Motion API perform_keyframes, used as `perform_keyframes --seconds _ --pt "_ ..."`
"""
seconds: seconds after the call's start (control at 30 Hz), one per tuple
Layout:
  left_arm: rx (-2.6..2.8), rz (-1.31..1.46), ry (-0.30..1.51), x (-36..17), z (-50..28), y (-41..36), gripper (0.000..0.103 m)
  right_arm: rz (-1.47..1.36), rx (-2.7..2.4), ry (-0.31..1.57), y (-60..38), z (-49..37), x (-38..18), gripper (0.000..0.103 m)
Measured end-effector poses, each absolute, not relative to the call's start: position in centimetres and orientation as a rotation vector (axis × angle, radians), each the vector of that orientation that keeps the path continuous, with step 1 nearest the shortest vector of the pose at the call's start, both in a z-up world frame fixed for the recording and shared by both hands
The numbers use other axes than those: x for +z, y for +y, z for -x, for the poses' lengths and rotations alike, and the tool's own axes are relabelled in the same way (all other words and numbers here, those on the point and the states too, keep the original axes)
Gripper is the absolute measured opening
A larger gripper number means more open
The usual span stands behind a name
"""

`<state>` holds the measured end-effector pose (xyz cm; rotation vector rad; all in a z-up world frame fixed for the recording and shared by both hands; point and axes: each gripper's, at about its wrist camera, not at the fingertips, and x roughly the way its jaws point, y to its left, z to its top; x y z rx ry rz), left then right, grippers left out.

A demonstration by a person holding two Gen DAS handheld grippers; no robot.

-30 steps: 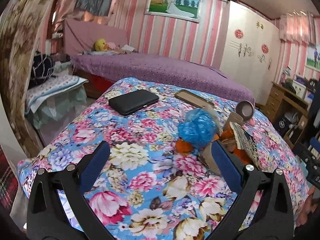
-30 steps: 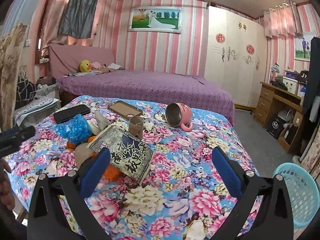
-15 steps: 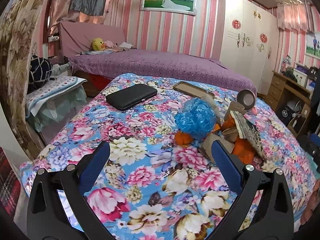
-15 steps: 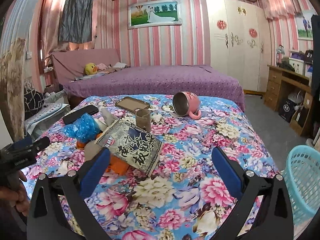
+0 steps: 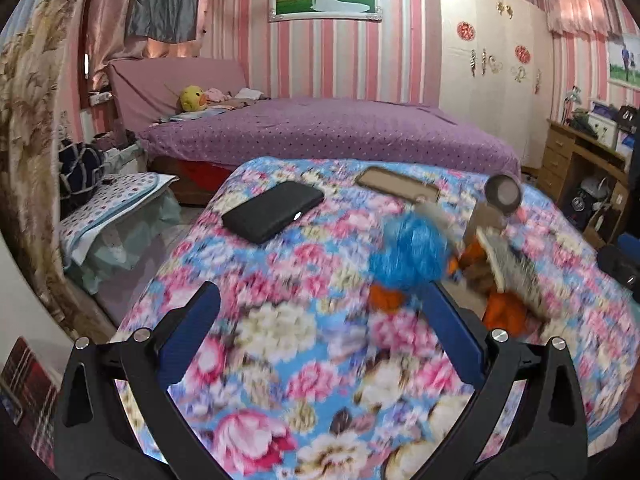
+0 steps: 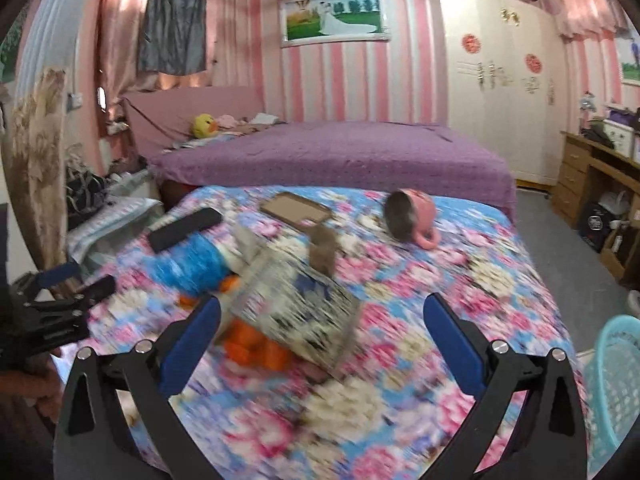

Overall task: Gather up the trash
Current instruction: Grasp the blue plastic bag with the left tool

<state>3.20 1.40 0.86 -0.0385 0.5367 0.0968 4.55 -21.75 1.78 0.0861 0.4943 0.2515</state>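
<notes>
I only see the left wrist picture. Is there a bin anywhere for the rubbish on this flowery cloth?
Observer: Yes, the right wrist view shows a light blue basket standing right of the cloth.
Visitor: That round grey thing far right?
Observer: A pink mug lying on its side.
Visitor: Do the other tongs hold anything?
Observer: No, the right tongs are open and empty, near the printed packet.

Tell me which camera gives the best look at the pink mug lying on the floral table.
The right wrist view: the pink mug lies on its side there, its dark opening, pink body and handle all visible. The left wrist view catches only its round opening past the trash pile, with the body hidden.
</notes>
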Motion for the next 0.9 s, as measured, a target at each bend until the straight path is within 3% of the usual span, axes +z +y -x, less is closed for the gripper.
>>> perform_keyframes --seconds 0.17,0.57,0.6,0.67,0.77,0.9 --pt "0.046 -0.010 0.535 2.2 -5.8 1.1 0.098 -0.027 0.286 0.481 -19.6 -6.0 0.9 0.099" --pt "-0.033 -0.022 0.618 -2.6 -10.5 -2.3 0.096 0.040 0.223 0.518 -20.4 -7.3 -1.4 0.099" --pt "-0.037 -0.023 0.634 -2.8 -10.9 -2.4 0.089 0.049 0.229 0.527 -20.2 -7.4 -1.6 0.099" --pt "-0.081 -0.001 0.669 -3.1 -11.5 -2.3 0.035 0.078 0.239 0.540 -19.5 -7.7 -2.0 0.099" --pt "-0.108 0.057 0.647 -2.2 -10.6 -1.5 0.014 0.096 0.262 0.545 -18.7 -7.6 -2.3 0.099" --pt "-0.044 0.079 0.545 -0.5 -8.2 0.3 0.013 0.103 0.287 0.549 -17.1 -7.9 -2.5 0.099"
